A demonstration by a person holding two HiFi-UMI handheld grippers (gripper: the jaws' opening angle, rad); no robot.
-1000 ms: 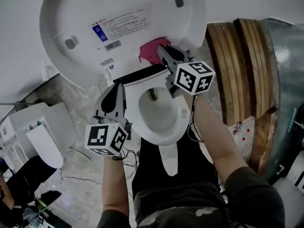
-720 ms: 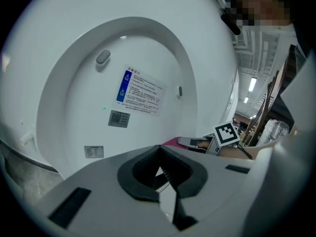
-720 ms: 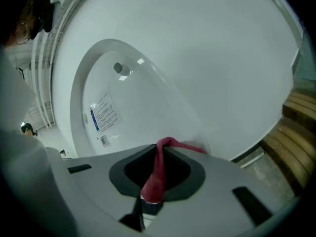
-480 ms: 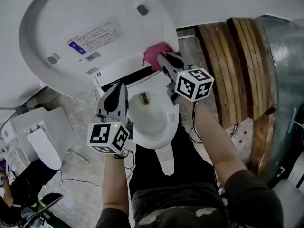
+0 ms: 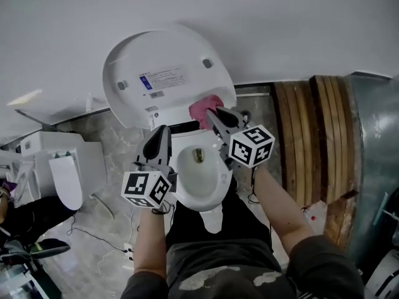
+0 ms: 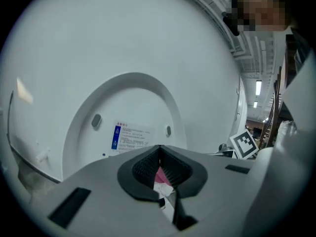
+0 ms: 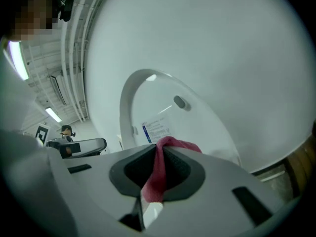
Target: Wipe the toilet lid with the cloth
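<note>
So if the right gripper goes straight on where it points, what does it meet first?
The underside of the raised toilet lid. The pink cloth clamped in the right gripper sticks out ahead and would likely touch first. Depth is hard to judge.

White wall (image 5: 268, 23) behind, grey marbled floor (image 5: 103, 195) below.
A second toilet (image 5: 65, 179) stands at the left; curved wooden slats (image 5: 312, 136) lean against a grey metal drum (image 5: 374, 123) at the right; a tube light (image 6: 258, 88) glows overhead.
</note>
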